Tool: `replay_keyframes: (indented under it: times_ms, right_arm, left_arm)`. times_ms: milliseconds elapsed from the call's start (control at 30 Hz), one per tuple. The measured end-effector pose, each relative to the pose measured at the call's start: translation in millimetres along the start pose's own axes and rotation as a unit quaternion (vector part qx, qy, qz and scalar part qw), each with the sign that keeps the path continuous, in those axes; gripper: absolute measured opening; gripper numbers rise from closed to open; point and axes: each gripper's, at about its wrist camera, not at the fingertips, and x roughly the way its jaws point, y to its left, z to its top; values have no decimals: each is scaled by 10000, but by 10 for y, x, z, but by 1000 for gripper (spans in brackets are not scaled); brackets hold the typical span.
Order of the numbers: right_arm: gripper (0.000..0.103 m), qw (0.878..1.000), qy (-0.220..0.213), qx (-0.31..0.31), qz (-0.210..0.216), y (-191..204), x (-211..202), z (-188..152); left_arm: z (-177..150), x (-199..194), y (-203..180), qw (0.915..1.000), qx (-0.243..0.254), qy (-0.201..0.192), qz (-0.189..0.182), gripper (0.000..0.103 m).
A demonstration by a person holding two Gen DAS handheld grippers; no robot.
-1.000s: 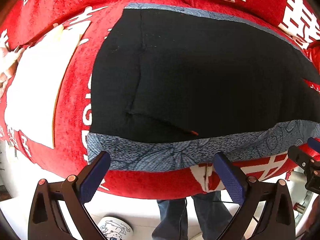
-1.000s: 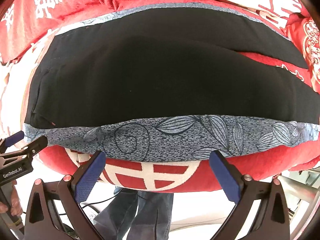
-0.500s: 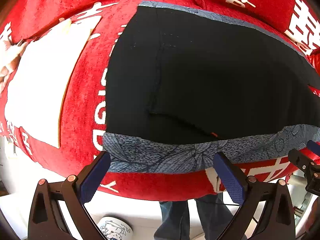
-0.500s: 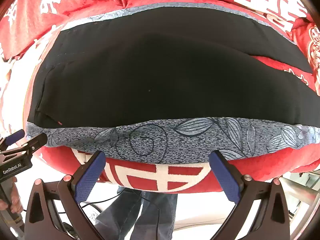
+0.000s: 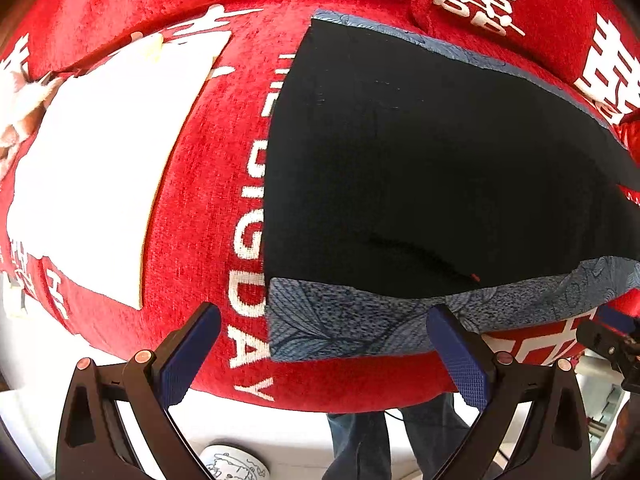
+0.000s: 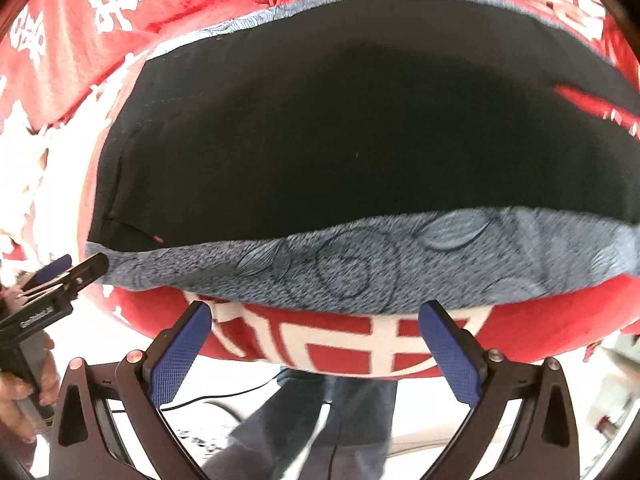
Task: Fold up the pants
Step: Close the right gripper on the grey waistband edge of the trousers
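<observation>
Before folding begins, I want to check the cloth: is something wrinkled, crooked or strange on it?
Nothing serious stands out. The black pants with grey leaf-patterned edge lie flat on the red blanket with white letters. One small crease shows near the grey band. Both grippers are open.

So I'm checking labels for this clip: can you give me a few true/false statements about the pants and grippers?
1. The black pants lie spread on a red blanket. True.
2. The left hand-held gripper is shut on the pants. False: it is open, holding nothing.
3. A grey leaf-print strip runs along the pants' near edge. True.
4. The right hand-held gripper holds the strip. False: it is open, short of it.
</observation>
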Motion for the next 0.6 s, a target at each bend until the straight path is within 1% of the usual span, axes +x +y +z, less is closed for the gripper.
replay_keyframes:
  times_ms: [100,167,300,367,433,500,600]
  right_arm:
    - [103,9987,46,260,437,-67,57,-70]
    - [103,9951,62,555,820,-146,99,-131]
    - [101,9877,-12,1049,1160,-326,163,-224]
    - [97,9809,-72,1374,1376,-445,213,-253]
    - [85,9737,-105,1624,1594,-580,267,-269]
    - [85,9615,-198,1952,1923,-717,310,-298]
    - [84,9484,-296,2168,2297,-824,301,-349]
  left_arm:
    - [4,15,25,10000,-20,-9,8,103]
    - [8,10,13,10000,22,-44,4,103]
    - [43,28,-98,9995,253,-161,74,103]
    - [88,66,-159,9993,305,-204,75,103]
    - [123,119,-193,9992,310,-227,93,103]
    - [149,213,-213,9991,327,-195,170,103]
    - [147,321,-206,9993,290,-84,216,103]
